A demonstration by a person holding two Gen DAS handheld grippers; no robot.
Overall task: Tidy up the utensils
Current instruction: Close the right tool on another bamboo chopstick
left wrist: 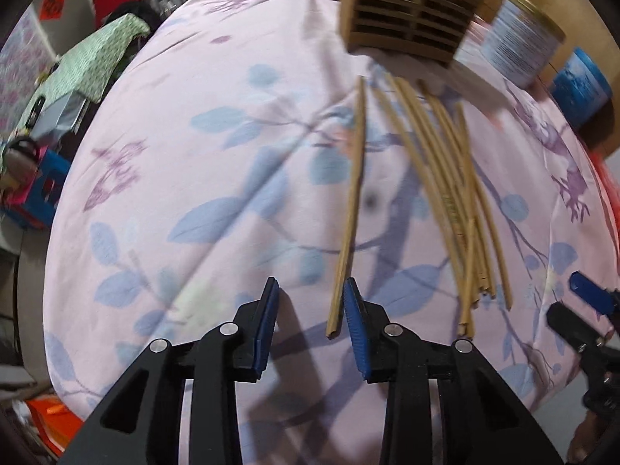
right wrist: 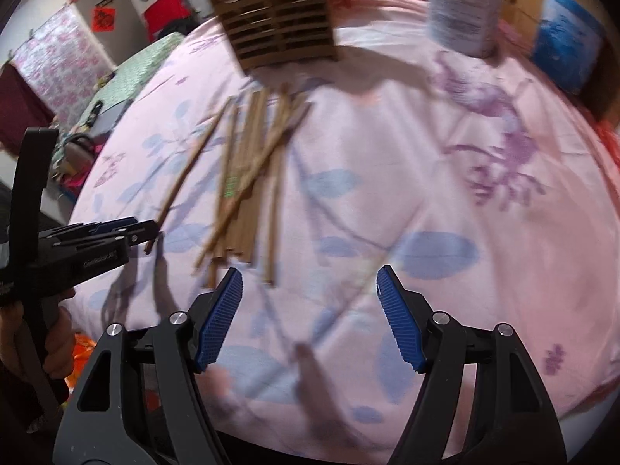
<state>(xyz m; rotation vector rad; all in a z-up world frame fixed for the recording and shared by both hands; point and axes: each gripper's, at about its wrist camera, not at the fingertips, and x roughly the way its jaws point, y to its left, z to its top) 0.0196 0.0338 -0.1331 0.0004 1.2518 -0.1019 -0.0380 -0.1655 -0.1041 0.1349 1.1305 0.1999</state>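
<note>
Left gripper (left wrist: 310,297) frames a lone chopstick (left wrist: 350,209) between narrowed, not-yet-pressing jaws – likely for the slatted holder (left wrist: 407,15) at twelve o'clock – while right gripper (right wrist: 309,288) waits wide, empty.

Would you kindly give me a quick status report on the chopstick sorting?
Left gripper jaws open around lone chopstick, not clamped. Right gripper open, empty. Chopstick pile on cloth; wooden holder beyond, path clear.
</note>
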